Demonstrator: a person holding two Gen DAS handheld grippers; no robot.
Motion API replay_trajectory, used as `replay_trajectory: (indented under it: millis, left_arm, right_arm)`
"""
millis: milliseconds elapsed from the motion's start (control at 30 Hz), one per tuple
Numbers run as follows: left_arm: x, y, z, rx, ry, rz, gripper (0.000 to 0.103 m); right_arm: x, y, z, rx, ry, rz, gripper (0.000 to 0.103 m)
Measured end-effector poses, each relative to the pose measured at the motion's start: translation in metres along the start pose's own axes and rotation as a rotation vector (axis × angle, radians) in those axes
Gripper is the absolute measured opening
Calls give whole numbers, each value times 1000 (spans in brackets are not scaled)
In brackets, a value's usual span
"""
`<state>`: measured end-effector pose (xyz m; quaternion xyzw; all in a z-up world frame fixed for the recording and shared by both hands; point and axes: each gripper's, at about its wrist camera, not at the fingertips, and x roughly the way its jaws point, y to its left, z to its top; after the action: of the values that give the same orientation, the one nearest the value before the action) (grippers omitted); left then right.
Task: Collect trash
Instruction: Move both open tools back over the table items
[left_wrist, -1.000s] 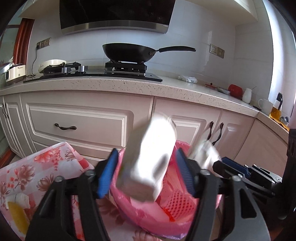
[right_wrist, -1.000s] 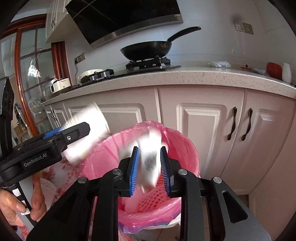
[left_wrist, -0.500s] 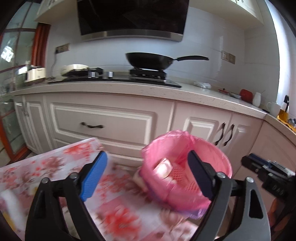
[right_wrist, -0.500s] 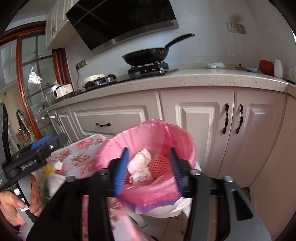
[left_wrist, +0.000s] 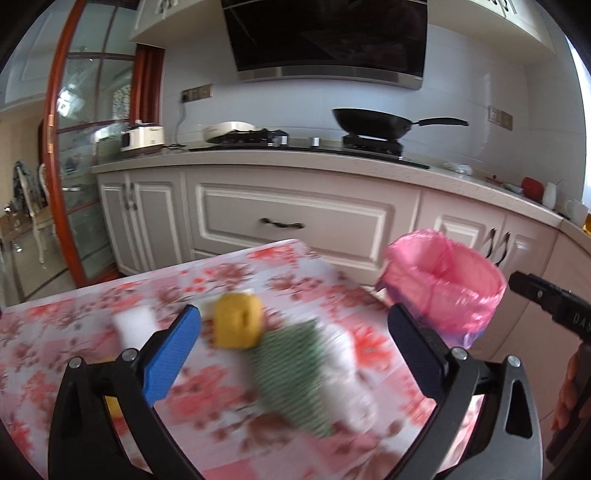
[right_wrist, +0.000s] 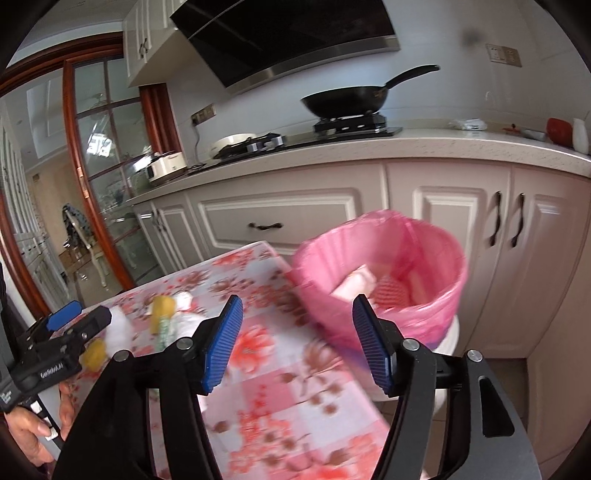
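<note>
Lying across the floral tablecloth, at lower centre of the left wrist frame: green-striped wrapper, long axis slanting toward lower right, squarely between the empty, opening left gripper. Farther off, beside the pink-lined bin: right gripper, opening, empty.

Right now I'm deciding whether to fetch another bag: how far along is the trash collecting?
Done: white wrappers and red foam netting lie in the pink-lined bin. In hand: nothing; the left gripper and right gripper are both opening, empty. Left: a yellow lump, green-striped wrapper and white scraps on the floral table.
</note>
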<state>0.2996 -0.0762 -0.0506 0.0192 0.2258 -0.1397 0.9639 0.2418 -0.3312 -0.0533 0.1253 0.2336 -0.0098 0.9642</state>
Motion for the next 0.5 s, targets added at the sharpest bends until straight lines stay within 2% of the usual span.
replay_trajectory:
  millis: [300,500]
  left_arm:
    - [-37,48,-31,21,17,87,98]
    - [-45,75,-44,18,35,149,98]
  right_arm:
    - [12,52,-27,-50,78,56,61]
    - [26,81,-41,-90,129,94,61]
